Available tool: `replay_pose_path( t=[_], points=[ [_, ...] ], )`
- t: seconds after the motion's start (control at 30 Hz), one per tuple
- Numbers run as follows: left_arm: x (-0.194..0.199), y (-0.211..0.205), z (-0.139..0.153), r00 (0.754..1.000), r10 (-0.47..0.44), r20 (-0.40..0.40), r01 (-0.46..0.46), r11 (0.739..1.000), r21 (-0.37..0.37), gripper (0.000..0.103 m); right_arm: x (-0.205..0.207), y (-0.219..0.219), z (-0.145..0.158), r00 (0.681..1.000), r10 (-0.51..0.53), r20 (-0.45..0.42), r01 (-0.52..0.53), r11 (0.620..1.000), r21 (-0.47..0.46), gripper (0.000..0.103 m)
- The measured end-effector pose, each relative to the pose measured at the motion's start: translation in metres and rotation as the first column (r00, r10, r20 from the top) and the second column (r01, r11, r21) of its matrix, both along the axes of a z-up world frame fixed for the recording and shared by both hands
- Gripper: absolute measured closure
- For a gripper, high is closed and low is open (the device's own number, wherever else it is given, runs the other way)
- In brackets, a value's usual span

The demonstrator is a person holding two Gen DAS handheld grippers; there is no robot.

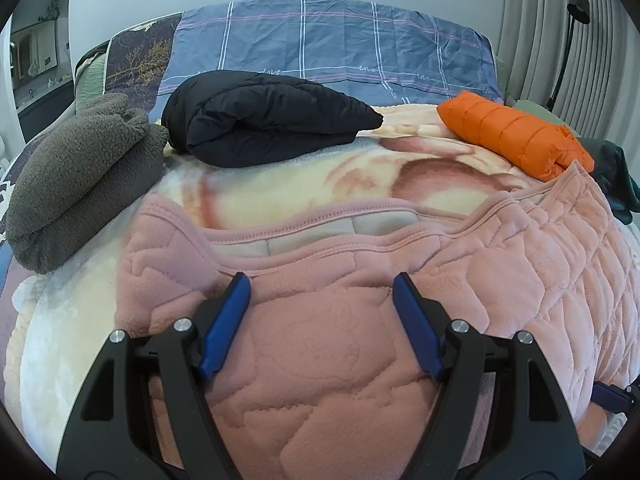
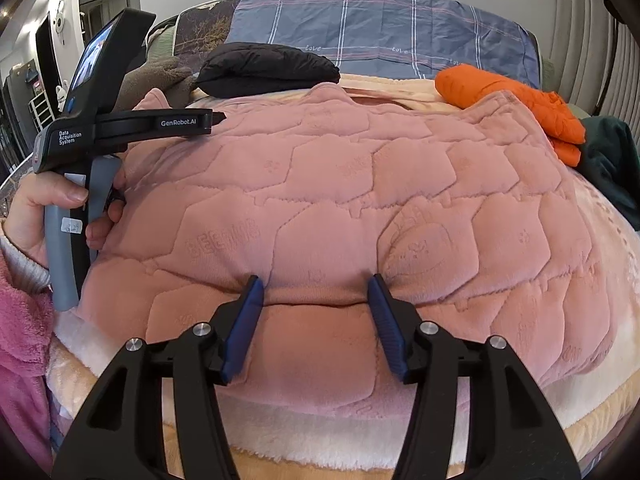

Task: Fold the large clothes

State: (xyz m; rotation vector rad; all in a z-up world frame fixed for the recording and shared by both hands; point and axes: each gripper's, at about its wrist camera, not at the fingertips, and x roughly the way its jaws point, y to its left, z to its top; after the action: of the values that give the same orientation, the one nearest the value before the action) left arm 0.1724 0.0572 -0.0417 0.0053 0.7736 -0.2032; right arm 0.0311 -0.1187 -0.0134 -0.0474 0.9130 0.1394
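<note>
A large pink quilted fleece garment [image 1: 340, 320] lies spread on the bed's cream blanket [image 1: 280, 184]; it fills the right wrist view [image 2: 340, 184] too. My left gripper [image 1: 322, 280] is open, its blue fingers [image 1: 224, 324] resting on the pink fabric just behind the garment's ribbed edge. My right gripper [image 2: 316, 280] is open, its blue fingers [image 2: 244, 324] straddling a raised ridge at the garment's near edge. The left gripper's body [image 2: 120, 124] and the hand holding it show at the left of the right wrist view.
Folded clothes lie behind the garment: a grey fleece [image 1: 76, 184] at left, a black puffer [image 1: 264, 120] at middle, an orange puffer [image 1: 516, 136] at right, a dark green item [image 1: 616, 176] beside it. A blue checked duvet [image 1: 328, 44] covers the bed's head. Curtains [image 1: 560, 40] hang at right.
</note>
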Motion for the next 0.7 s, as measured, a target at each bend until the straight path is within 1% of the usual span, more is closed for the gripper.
replay_pose_path(
  t=[0.07,0.17,0.27,0.33,0.4,0.5,0.53,0.57,0.6,0.63,0.67,0.7],
  points=[
    [-0.001,0.000,0.000,1.000,0.001,0.002,-0.001,1.000,0.000,0.028,-0.005,-0.002,0.004,1.000,-0.001,0.006,0.001,1.000,0.013,0.047],
    [-0.002,0.001,0.000,1.000,-0.001,0.006,0.001,1.000,-0.002,0.028,-0.016,-0.011,0.014,0.999,-0.021,0.033,0.019,0.998,0.066,0.049],
    [-0.001,0.003,0.001,1.000,-0.004,0.001,0.005,1.000,-0.020,0.028,-0.026,-0.015,0.021,0.996,-0.052,0.068,0.049,0.998,0.043,0.049],
    [-0.001,0.002,0.000,1.000,-0.004,-0.001,0.004,1.000,-0.013,0.028,-0.028,-0.012,0.014,0.998,-0.031,0.058,0.030,0.999,0.012,0.049],
    [-0.001,0.000,0.001,1.000,-0.004,-0.002,0.004,1.000,-0.002,0.028,-0.023,-0.013,0.000,0.999,-0.038,0.025,0.038,0.999,0.014,0.049],
    [-0.003,0.002,0.003,1.000,-0.003,0.004,0.003,1.000,-0.011,0.029,-0.024,-0.016,0.006,0.999,-0.039,0.027,0.038,0.999,0.032,0.049],
    [-0.009,0.008,0.009,0.999,0.015,0.029,-0.014,0.999,-0.035,0.032,-0.029,-0.017,0.013,0.999,-0.032,0.038,0.031,0.999,0.028,0.049],
    [-0.020,0.015,0.018,0.997,0.038,0.064,-0.033,0.997,-0.072,0.045,-0.033,-0.017,0.017,0.998,-0.024,0.053,0.023,1.000,0.021,0.049],
    [-0.034,0.022,0.028,0.995,0.040,0.096,-0.028,0.992,-0.123,0.049,-0.038,-0.018,0.022,0.997,-0.018,0.080,0.018,1.000,0.003,0.049],
    [-0.044,0.027,0.035,0.993,0.023,0.113,-0.005,0.987,-0.163,0.051,-0.040,-0.020,0.024,0.995,-0.019,0.096,0.020,1.000,-0.014,0.049],
    [-0.060,0.032,0.043,0.990,-0.013,0.137,0.041,0.977,-0.207,0.051,-0.041,-0.023,0.026,0.994,-0.026,0.109,0.029,0.999,-0.034,0.049],
    [-0.071,0.033,0.048,0.988,-0.039,0.151,0.072,0.973,-0.219,0.051,-0.040,-0.025,0.026,0.993,-0.032,0.111,0.036,0.999,-0.034,0.049]
  ],
)
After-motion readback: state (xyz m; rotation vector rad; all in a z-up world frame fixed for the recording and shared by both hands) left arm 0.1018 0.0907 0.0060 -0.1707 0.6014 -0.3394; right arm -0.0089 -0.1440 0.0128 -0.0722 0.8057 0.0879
